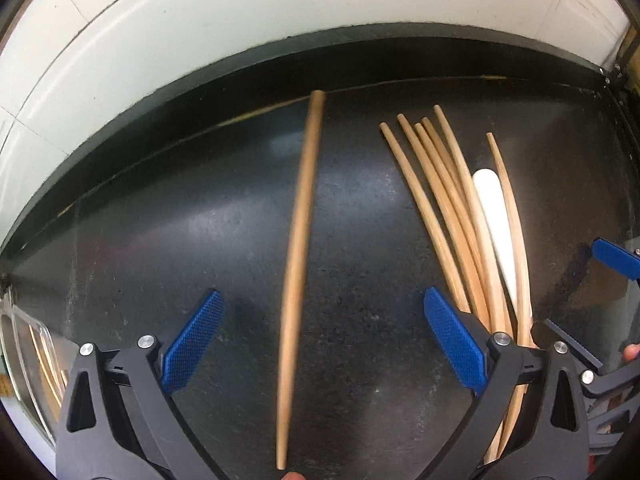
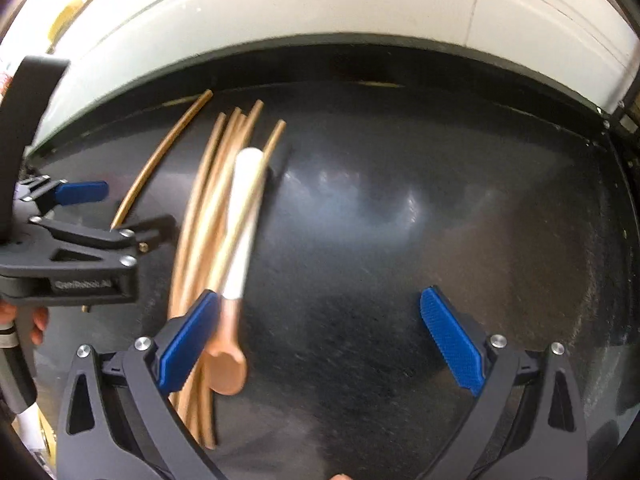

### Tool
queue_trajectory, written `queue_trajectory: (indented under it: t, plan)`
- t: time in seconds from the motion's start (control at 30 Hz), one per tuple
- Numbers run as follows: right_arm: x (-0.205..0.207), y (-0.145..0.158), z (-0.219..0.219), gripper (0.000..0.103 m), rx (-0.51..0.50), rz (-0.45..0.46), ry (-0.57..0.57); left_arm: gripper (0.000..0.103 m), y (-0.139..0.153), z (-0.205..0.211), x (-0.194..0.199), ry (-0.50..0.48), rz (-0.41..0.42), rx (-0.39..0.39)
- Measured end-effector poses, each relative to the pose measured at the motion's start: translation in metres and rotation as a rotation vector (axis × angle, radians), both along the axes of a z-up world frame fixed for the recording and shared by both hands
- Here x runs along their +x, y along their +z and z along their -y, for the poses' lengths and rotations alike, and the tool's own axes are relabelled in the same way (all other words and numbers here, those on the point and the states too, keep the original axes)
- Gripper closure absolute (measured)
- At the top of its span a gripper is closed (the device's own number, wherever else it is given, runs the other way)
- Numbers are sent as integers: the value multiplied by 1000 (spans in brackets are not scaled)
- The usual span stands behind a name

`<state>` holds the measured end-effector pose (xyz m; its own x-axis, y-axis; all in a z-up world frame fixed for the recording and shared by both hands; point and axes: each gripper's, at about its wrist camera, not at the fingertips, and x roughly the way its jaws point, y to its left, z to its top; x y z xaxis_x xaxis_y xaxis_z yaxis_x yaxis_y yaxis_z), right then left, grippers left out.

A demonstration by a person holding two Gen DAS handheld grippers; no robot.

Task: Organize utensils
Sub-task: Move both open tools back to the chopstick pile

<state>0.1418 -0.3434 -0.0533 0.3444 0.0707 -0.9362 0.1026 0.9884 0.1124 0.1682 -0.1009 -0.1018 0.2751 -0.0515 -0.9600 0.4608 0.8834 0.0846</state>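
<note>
The dark, speckled bench (image 1: 160, 248) runs back to a pale tiled wall (image 1: 200, 40), and both grippers are held low over it, pointing toward that back edge. The left gripper (image 1: 320, 344), its ridged blue pads spread wide, straddles without touching a single round wooden chopstick (image 1: 298, 264) whose long axis runs from the near edge toward the back. The right gripper (image 2: 320, 344) is likewise wide open, its left pad beside a bundle of chopsticks (image 2: 200, 216) fanning toward the back edge, with a white-handled, copper-coloured spoon (image 2: 236, 280) lying across them, bowl nearest.
</note>
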Motion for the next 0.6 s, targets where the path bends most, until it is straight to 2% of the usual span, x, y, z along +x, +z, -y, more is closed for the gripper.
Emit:
queue_trajectory:
  t: [0.13, 0.3, 0.4, 0.6]
  plan:
    - [8, -6, -8, 6, -58, -4, 25, 5, -1, -14, 14, 40, -35, -58]
    - [14, -13, -24, 5, -120, 4, 60, 5, 3, -37, 29, 63, -19, -71]
    - [26, -18, -32, 5, -124, 54, 50, 5, 6, -46, 39, 74, -1, -82]
    - [33, -21, -31, 5, -126, 72, 19, 5, 7, -30, 49, 48, 23, -89]
